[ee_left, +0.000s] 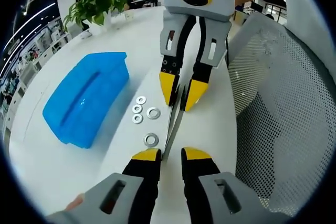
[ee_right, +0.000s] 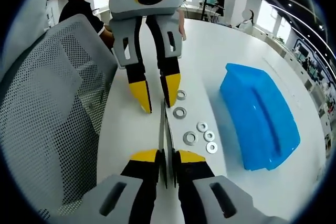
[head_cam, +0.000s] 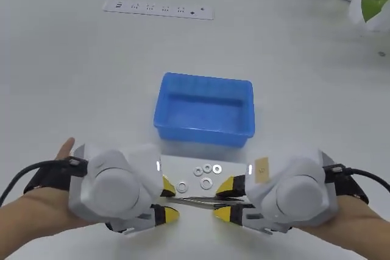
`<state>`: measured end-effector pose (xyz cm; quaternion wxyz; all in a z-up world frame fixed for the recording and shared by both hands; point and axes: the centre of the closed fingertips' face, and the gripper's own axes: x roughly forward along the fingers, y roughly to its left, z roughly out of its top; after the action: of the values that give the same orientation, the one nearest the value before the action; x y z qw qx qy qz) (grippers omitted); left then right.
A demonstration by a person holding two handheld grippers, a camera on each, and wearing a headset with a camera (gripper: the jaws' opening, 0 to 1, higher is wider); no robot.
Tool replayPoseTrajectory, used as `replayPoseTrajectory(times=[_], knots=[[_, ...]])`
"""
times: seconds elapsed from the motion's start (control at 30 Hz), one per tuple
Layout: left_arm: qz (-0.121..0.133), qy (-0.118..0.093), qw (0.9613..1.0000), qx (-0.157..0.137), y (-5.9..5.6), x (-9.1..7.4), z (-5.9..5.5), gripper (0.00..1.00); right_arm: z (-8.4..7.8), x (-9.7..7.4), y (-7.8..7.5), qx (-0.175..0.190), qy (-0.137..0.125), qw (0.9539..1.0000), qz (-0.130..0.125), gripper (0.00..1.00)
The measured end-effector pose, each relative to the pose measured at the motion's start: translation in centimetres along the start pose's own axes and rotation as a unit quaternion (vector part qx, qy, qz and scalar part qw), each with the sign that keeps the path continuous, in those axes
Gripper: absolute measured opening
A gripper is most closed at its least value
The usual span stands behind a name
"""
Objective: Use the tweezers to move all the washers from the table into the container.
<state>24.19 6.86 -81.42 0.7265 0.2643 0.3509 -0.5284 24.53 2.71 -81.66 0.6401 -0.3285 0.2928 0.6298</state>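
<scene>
Right gripper [ee_right: 167, 158] jaws pinch the tweezers [ee_right: 163, 127]; left gripper [ee_left: 170, 156] jaws stand spread. Lift the tweezers level toward the 5 washers [head_cam: 206, 182] at 12 o'clock.

Head camera above, two gripper cameras low and face to face.
The head view looks steeply down from behind at the table [head_cam: 73, 89]. The left gripper view, low and close, faces the right gripper [ee_left: 179, 103]; the right gripper view faces the left gripper [ee_right: 156, 103]. All share tweezers [head_cam: 195, 200], washers [head_cam: 206, 182], bin [head_cam: 204, 133].
</scene>
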Motion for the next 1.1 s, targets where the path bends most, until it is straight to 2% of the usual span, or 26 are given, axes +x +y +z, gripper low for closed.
replayPoseTrajectory(times=[0.07, 0.23, 0.27, 0.3, 0.33, 0.4, 0.47, 0.57, 0.6, 0.63, 0.67, 0.83, 0.9, 1.0, 1.1], knots=[[0.001, 0.004, 1.0000, -0.004, 0.1, 0.1, 0.0, 0.18, -0.1, 0.0, 0.1, -0.005, 0.004, 1.0000, 0.000, 0.11], [-0.002, 0.014, 0.9998, 0.013, 0.0, 0.2, 0.2, 0.14, -0.1, 0.0, 0.0, -0.006, 0.008, 0.9999, -0.001, 0.10], [-0.001, 0.014, 0.9998, 0.015, 0.0, 0.3, 0.3, 0.12, 0.0, 0.1, 0.1, -0.007, 0.009, 0.9999, 0.000, 0.10], [0.010, 0.019, 0.9996, 0.020, 0.3, 0.3, 0.2, 0.07, -0.1, 0.1, 0.1, -0.013, 0.012, 0.9999, 0.002, 0.10], [-0.002, 0.016, 0.9994, 0.029, 0.1, 0.4, 0.4, 0.07, 0.0, 0.1, 0.1, -0.026, 0.014, 0.9995, 0.002, 0.09], [0.002, 0.020, 0.9995, 0.023, 0.3, 0.3, 0.3, 0.07, 0.1, 0.1, 0.0, -0.047, 0.012, 0.9988, 0.001, 0.08], [-0.001, 0.021, 0.9991, 0.036, 0.2, 0.2, 0.2, 0.06, 0.1, 0.1, 0.0, -0.045, 0.013, 0.9989, 0.001, 0.08], [-0.003, 0.032, 0.9983, 0.048, 0.0, 0.2, 0.2, 0.05, 0.2, 0.2, -0.1, -0.061, 0.018, 0.9980, -0.003, 0.08], [-0.027, 0.045, 0.9984, 0.022, -0.6, 0.1, -0.1, 0.05, 0.3, 0.3, 0.0, -0.070, 0.021, 0.9973, -0.005, 0.08], [-0.032, 0.048, 0.9981, 0.019, -0.5, 0.0, -0.1, 0.05, 0.4, 0.3, 0.1, -0.088, 0.019, 0.9959, -0.006, 0.08], [-0.038, 0.049, 0.9978, 0.023, -0.5, 0.0, -0.1, 0.05, 0.4, 0.3, 0.2, -0.090, 0.019, 0.9957, -0.008, 0.08], [-0.036, 0.048, 0.9973, 0.041, -0.7, -0.7, 0.2, 0.05, 0.5, 0.3, 0.4, -0.086, 0.014, 0.9961, -0.006, 0.07], [-0.037, 0.041, 0.9979, 0.036, -0.7, -1.2, 0.6, 0.05, 0.5, 0.3, 0.6, -0.080, 0.011, 0.9968, -0.005, 0.07], [-0.031, 0.037, 0.9984, 0.031, -0.4, -2.1, 0.8, 0.05, 1.4, -0.1, 0.4, -0.071, -0.020, 0.9972, -0.013, 0.07], [-0.027, 0.034, 0.9984, 0.037, -0.3, -2.7, 1.0, 0.05, 1.9, -0.3, 0.4, -0.072, -0.033, 0.9967, -0.016, 0.06]])
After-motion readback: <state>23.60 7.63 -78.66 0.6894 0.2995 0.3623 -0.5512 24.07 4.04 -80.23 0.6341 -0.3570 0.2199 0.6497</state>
